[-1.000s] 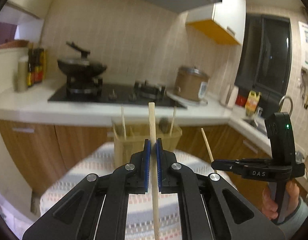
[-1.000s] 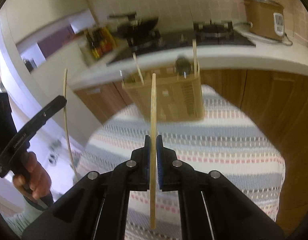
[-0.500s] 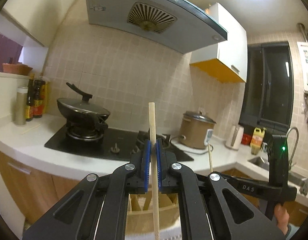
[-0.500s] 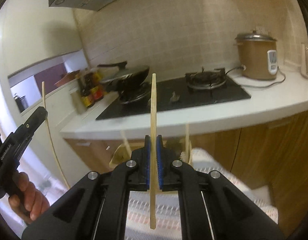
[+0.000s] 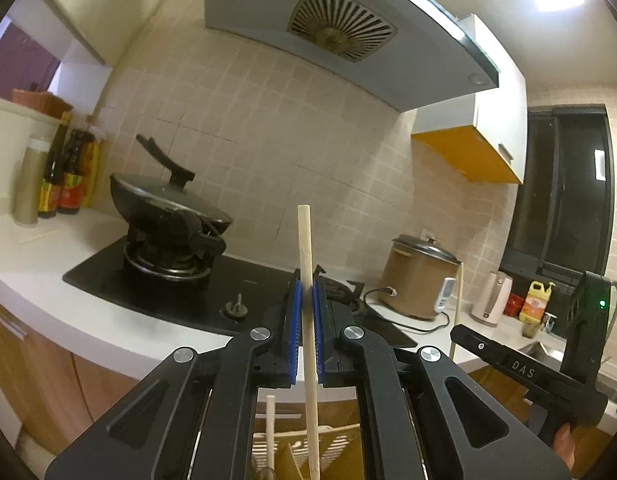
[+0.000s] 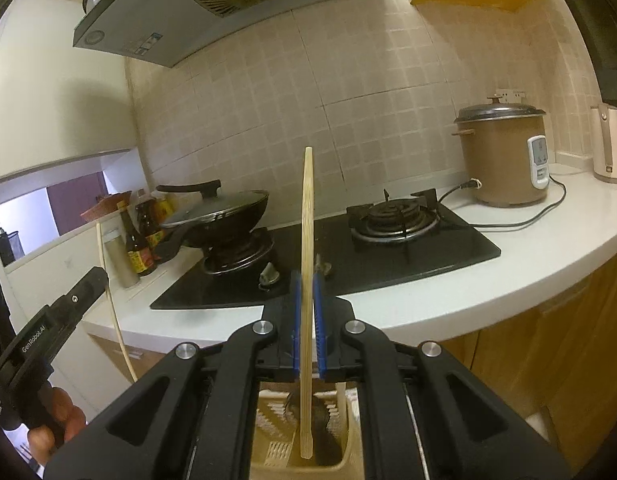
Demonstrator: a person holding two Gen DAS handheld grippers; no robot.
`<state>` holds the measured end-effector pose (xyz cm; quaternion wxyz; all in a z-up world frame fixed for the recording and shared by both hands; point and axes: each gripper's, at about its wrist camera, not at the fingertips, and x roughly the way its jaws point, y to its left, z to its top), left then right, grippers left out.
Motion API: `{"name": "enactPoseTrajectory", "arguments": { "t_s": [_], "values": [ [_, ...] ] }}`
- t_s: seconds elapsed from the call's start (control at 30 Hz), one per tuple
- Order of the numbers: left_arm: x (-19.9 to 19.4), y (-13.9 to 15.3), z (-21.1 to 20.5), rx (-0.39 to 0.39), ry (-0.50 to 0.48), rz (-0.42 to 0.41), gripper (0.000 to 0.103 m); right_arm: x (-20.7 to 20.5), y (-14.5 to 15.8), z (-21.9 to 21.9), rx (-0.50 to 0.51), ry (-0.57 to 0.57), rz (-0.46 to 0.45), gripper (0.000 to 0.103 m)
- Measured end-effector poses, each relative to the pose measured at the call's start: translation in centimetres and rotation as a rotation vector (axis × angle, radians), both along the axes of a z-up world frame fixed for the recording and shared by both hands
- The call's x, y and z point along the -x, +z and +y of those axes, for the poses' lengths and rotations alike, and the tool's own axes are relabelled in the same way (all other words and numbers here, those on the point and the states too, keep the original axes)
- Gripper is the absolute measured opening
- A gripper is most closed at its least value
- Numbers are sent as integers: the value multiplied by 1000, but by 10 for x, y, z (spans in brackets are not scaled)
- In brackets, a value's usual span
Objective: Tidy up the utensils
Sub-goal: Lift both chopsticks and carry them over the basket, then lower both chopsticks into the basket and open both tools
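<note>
2 chopsticks, 1 basket

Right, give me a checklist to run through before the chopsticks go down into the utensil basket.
1. Left gripper shut on its chopstick: ok.
2. Right gripper shut on its chopstick: ok.
3. Both chopsticks held roughly upright: ok.
4. Utensil basket below the right chopstick's lower tip: ok.
5. Basket below the left chopstick's tip: ok, though largely hidden by the gripper.
6. Free room among utensils already in the basket: cannot tell.
</note>
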<state>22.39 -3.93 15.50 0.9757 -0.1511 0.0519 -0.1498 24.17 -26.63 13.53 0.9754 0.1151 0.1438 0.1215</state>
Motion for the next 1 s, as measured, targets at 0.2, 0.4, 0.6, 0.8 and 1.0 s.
{"name": "enactPoseTrajectory", "arguments": {
  "t_s": [0.2,0.4,0.6,0.8,1.0],
  "values": [
    [-15,-20,0,-3,26,8,4,-2,-19,16,78,-18,-47,4],
    [-13,-34,-7,-57,66,-24,4,4,-32,25,131,-35,-74,4],
    [-6,-43,-5,-76,72,-22,4,16,-39,24,139,-44,-63,5],
    [16,-35,7,-81,56,-2,34,34,-37,13,102,-9,-13,22],
    [48,-24,17,-99,23,6,46,76,-33,11,120,-19,-29,51]
  ]
}}
